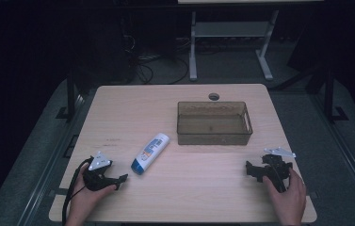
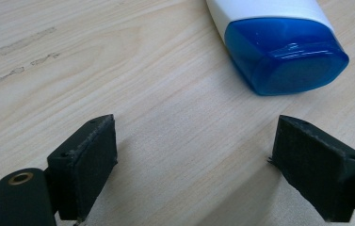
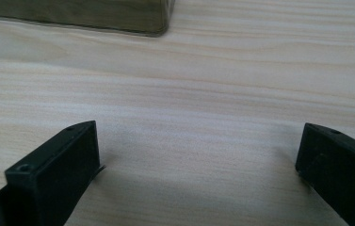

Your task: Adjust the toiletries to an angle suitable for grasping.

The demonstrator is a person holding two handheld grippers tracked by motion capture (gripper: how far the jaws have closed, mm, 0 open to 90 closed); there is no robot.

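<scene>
The white bottle (image 1: 150,153) with its blue cap (image 2: 286,56) lies flat on the worktop (image 1: 189,188), just in front of the brown bin's (image 1: 214,123) left corner. Your left gripper (image 1: 120,180), jaws wide and empty, sits near the cap: square it across the body before closing. Your right gripper (image 1: 249,168), also spread and empty, waits near the bin. The bottle's label is unreadable.

Dim room, lit tabletop (soft shadows), sharp.
</scene>
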